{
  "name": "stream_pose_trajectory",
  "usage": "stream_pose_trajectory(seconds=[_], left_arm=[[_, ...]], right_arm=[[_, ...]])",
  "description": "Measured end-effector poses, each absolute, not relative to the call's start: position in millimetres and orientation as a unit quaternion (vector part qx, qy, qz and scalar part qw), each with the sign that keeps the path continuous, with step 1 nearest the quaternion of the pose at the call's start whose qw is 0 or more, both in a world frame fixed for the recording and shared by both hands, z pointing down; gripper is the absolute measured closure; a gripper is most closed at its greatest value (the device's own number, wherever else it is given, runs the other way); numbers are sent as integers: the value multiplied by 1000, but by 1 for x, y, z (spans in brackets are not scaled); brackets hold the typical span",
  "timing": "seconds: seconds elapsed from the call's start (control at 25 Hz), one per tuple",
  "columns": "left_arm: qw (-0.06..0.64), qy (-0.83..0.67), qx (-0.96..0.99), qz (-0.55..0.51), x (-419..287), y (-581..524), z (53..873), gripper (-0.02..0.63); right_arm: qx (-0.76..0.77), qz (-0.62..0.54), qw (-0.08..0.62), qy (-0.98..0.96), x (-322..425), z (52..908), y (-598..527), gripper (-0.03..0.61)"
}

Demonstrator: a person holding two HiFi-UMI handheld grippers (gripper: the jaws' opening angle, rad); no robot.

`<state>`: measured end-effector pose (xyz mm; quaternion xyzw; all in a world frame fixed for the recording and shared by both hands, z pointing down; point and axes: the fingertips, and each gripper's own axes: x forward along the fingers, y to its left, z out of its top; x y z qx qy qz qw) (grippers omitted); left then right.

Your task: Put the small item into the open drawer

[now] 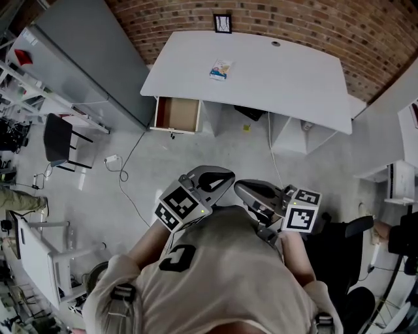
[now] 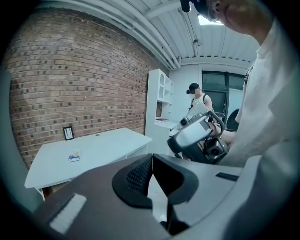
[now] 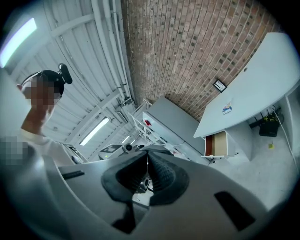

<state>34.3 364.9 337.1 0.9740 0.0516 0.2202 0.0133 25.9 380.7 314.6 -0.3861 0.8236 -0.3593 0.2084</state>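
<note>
A small flat packet with blue and orange print lies on the white desk; it also shows as the packet and the packet. Under the desk's left end the wooden drawer stands pulled open, seen too as the drawer. My left gripper and right gripper are held close to my chest, far from the desk. Both have their jaws together with nothing between them, as the left gripper and right gripper show.
A grey cabinet stands left of the desk by a brick wall. A framed picture leans at the desk's back edge. A black chair and a cable sit on the floor at left. Another person stands by white shelves.
</note>
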Motion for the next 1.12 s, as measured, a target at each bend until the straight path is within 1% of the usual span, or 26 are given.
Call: stream_pose_trajectory(seconds=[0.28, 0.72, 0.96, 1.12], left_arm=[[18, 37, 970, 239, 46, 367, 342, 609], [22, 52, 970, 238, 67, 351, 348, 609], [25, 63, 972, 225, 91, 323, 348, 609], [32, 59, 974, 218, 94, 293, 347, 609]], right_arm=[[-361, -373, 227, 824, 37, 321, 385, 572], [-373, -376, 223, 818, 54, 330, 373, 572], [-399, -382, 215, 805, 76, 334, 353, 572], [-400, -387, 205, 805, 80, 334, 325, 572]])
